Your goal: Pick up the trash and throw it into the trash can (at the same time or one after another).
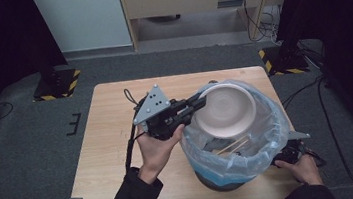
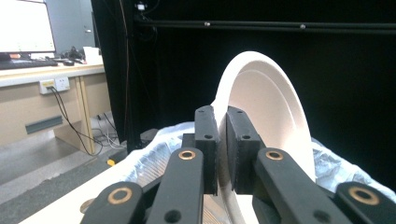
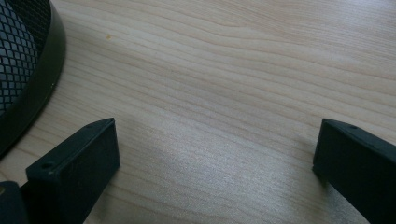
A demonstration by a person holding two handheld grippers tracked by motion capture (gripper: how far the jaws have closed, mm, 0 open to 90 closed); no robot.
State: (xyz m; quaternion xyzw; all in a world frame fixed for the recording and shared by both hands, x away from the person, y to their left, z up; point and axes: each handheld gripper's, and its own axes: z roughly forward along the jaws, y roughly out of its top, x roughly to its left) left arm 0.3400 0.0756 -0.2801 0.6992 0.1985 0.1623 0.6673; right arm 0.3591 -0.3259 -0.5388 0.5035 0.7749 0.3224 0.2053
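A cream plate [image 1: 226, 110] hangs tilted on edge over the mouth of a bin lined with a clear plastic bag [image 1: 270, 141]. My left gripper [image 1: 199, 102] comes in from the left and is shut on the plate's rim. In the left gripper view the two black jaws [image 2: 222, 119] pinch that rim, and the plate [image 2: 273, 107] stands upright beyond them. Wooden sticks [image 1: 233, 147] lie inside the bag. My right gripper [image 1: 291, 156] rests low on the table at the bin's right side. Its jaws [image 3: 215, 144] stand wide open over bare wood.
The bin's black mesh wall and base ring [image 3: 23, 70] curve close to the right gripper's left jaw. The wooden table [image 1: 113, 137] has free surface to the left of the bin. Black curtains, floor cables and a desk lie beyond.
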